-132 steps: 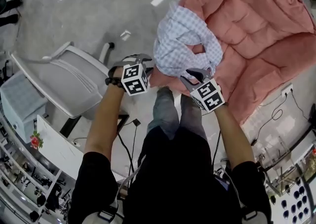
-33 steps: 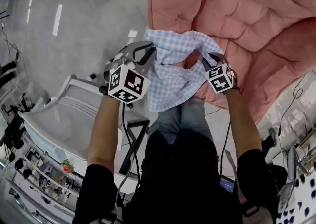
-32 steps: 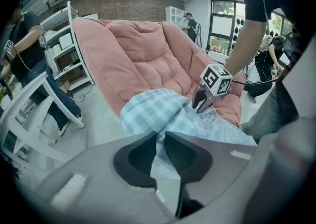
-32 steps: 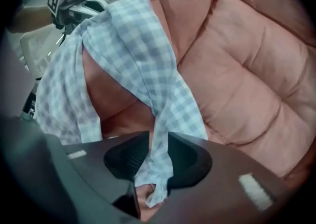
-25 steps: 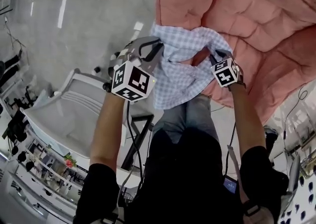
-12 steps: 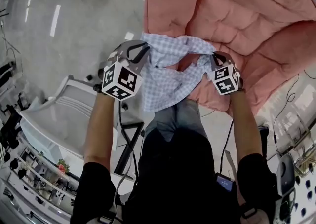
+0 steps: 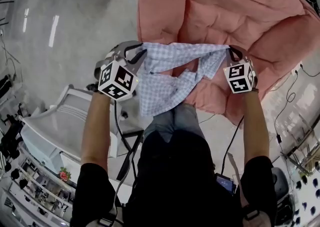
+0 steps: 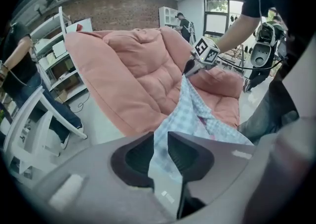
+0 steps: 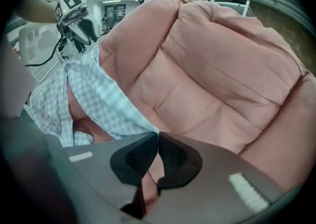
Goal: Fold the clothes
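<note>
A blue-and-white checked shirt (image 7: 170, 71) hangs stretched between my two grippers, above the front edge of a pink quilted cushion (image 7: 235, 6). My left gripper (image 7: 134, 51) grips the shirt's left end; its jaws have just been opening a little, and in the left gripper view the cloth (image 8: 197, 114) still fills the gap of the left gripper (image 8: 160, 141). My right gripper (image 7: 231, 51) holds the right end. In the right gripper view the right gripper (image 9: 157, 141) is shut on the shirt's (image 9: 98, 99) edge, with the pink cushion (image 9: 222, 70) behind.
A white chair (image 7: 55, 121) stands at the left, close to my left arm. The person's legs (image 7: 175, 121) are right under the hanging shirt. Cables (image 7: 287, 96) trail over the floor at the right, and shelves (image 7: 25, 191) fill the lower left corner.
The right gripper has swung out to the right and upward, pulling the shirt's top edge taut. The left gripper has risen a little. Five seconds ago the shirt lay bunched on the cushion.
</note>
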`<state>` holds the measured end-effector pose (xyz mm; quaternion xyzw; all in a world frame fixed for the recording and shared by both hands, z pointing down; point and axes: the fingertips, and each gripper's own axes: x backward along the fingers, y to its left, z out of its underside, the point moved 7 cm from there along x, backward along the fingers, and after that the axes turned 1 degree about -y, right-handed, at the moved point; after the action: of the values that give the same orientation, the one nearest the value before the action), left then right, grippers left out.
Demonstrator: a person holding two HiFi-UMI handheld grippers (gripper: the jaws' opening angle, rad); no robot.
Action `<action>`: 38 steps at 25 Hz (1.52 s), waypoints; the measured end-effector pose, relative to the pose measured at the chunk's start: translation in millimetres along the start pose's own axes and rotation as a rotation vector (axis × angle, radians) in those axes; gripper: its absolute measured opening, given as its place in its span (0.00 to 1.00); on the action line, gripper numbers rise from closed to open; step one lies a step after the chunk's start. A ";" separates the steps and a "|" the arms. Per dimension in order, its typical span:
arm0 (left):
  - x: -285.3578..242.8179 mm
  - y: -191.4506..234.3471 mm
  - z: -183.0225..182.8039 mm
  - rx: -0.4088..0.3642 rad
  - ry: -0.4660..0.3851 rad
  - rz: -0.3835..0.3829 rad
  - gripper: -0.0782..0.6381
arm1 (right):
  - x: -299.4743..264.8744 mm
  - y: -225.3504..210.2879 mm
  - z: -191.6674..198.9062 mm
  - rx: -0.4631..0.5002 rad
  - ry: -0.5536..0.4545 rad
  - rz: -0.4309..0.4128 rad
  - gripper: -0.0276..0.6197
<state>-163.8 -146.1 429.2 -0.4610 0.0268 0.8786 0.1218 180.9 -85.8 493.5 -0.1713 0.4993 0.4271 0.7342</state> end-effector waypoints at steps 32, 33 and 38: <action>-41.1 -56.8 1.7 -0.041 0.037 -0.034 0.26 | -74.0 94.9 159.9 -0.450 0.269 -0.125 0.17; -42.2 -56.4 3.1 -0.035 0.036 -0.039 0.26 | -78.5 97.5 167.9 -0.492 0.272 -0.119 0.17; -49.6 -50.8 4.0 -0.055 0.052 -0.038 0.26 | -98.1 91.7 179.4 -0.593 0.280 -0.087 0.19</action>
<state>-128.0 -105.6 475.3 -0.4874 -0.0029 0.8642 0.1249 199.5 43.9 675.3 -0.4555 0.4415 0.4944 0.5942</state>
